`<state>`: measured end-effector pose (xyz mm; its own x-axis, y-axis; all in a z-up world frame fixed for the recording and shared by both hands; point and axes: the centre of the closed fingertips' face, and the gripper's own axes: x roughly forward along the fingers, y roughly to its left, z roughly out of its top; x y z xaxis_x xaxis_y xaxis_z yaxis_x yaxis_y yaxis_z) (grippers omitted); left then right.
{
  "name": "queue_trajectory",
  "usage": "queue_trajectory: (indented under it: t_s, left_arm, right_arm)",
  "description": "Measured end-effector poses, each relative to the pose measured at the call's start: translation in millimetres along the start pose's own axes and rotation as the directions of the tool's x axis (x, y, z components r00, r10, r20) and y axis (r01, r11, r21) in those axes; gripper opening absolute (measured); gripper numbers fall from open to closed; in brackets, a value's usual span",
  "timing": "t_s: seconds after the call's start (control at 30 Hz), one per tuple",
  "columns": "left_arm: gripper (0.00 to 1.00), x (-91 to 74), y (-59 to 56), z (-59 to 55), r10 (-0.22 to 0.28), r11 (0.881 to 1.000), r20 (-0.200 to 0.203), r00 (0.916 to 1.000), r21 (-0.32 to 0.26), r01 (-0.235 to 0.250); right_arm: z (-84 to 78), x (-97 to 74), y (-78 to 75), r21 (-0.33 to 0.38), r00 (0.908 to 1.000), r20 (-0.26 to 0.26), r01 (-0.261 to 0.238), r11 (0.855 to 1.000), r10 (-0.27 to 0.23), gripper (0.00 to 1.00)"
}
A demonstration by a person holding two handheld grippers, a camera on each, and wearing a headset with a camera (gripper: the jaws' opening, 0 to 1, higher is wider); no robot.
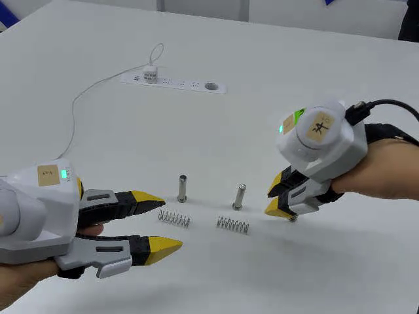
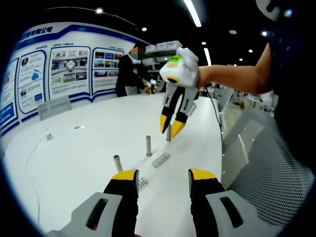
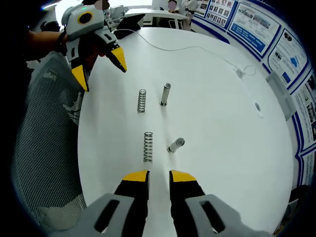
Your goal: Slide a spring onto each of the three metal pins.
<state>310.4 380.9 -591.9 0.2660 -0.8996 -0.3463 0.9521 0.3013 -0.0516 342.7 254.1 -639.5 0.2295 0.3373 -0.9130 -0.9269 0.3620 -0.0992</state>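
Note:
Two bare metal pins (image 1: 182,188) (image 1: 239,196) stand upright mid-table, each with a spring (image 1: 174,218) (image 1: 233,225) lying in front of it. A third pin (image 2: 169,133), ribbed as if it carries a spring, stands in line with them; its base (image 1: 292,217) peeks out behind my right gripper (image 1: 275,197). That gripper hovers just beside it, jaws a narrow gap apart with nothing between them (image 3: 159,177). My left gripper (image 1: 157,222) is wide open near the left spring (image 2: 142,182), holding nothing.
A white power strip (image 1: 174,83) with a plugged-in charger and a thin cable lies at the back of the white table. A person stands far off beyond the table's end in the left gripper view. A mesh chair (image 3: 47,128) stands at the table's edge.

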Motion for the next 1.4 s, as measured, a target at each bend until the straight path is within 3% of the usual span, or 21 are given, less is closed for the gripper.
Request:
queue_trajectory:
  t_s: [0.13,0.63,1.07,1.4]
  left_arm:
    - [0.42,-1.3,1.8,-1.3,0.007,1.000,0.001,1.0000,-0.005,-0.007]
    - [0.41,1.4,1.0,-3.6,0.002,1.000,0.007,1.0000,-0.011,-0.001]
    - [0.41,3.2,1.9,-2.9,-0.012,1.000,0.007,0.9999,-0.006,0.012]
    - [0.41,10.4,-4.1,-1.9,-0.041,0.999,-0.011,0.9991,0.013,0.041]
  right_arm:
    - [0.2,14.6,5.9,-0.010,0.9996,-0.011,-0.027,1.000,0.027,0.17]
    - [6.1,40.5,15.6,-0.012,0.9975,-0.027,-0.065,0.998,0.065,0.15]
    - [-0.7,49.7,16.8,0.002,0.9955,-0.055,-0.078,0.997,0.078,0.12]
    - [-0.2,46.4,20.0,0.008,0.9961,-0.044,-0.077,0.997,0.077,0.12]
